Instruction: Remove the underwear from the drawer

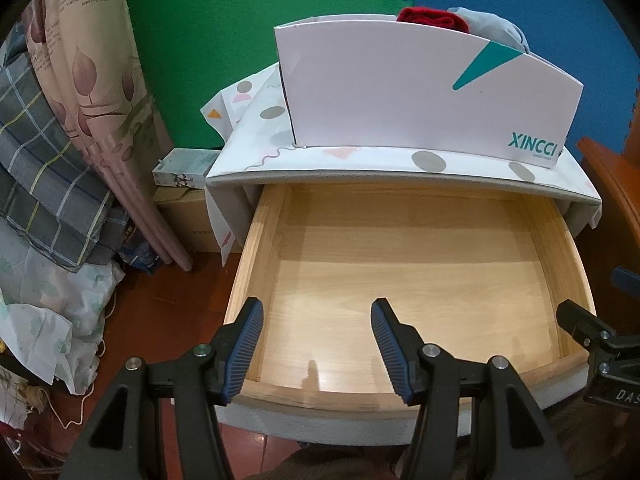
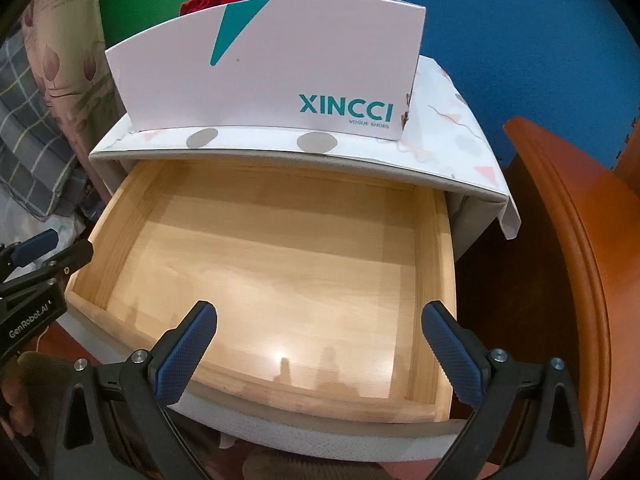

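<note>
Both tools, left tool [image 1: 317, 340] and right tool [image 2: 319, 344], hover wide open and unladen over the bare pulled-out drawer [image 1: 400, 264], underwear [image 1: 434, 19] apparently already boxed above; closing seems next.

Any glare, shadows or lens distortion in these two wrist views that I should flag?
Left wrist view: fisheye bends the shoe box and the nightstand top into arcs; finger shadows fall on the drawer floor near its front. Right wrist view: same curvature, a small glare spot on the drawer floor, dark vignette in the corners; both sharp.
</note>
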The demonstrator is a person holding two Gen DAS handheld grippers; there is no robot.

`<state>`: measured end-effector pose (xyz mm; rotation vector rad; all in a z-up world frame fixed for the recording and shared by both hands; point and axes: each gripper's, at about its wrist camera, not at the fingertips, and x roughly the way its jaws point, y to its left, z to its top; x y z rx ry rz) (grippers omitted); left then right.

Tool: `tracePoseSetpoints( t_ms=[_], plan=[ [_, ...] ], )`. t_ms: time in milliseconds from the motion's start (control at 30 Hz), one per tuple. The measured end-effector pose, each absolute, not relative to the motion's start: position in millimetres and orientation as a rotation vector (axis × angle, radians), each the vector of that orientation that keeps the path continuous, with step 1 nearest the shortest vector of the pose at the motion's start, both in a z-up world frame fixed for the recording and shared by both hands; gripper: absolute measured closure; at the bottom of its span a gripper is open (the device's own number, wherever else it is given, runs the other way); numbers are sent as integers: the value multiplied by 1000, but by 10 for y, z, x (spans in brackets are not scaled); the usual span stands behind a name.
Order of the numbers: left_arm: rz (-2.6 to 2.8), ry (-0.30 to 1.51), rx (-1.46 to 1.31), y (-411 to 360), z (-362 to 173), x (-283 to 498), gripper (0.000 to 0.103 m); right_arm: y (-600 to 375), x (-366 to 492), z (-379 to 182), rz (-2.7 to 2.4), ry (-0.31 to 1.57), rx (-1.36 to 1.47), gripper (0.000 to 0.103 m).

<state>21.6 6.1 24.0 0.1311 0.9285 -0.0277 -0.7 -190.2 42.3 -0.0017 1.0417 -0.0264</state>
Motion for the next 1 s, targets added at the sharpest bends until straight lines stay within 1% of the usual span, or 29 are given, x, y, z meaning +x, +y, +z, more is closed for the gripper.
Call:
tracePoseSetpoints(
  t_ms=[1000],
  plan=[
    [-48, 928, 132, 22, 237, 230, 45, -1870, 46, 336, -12, 1092, -8, 1]
  ],
)
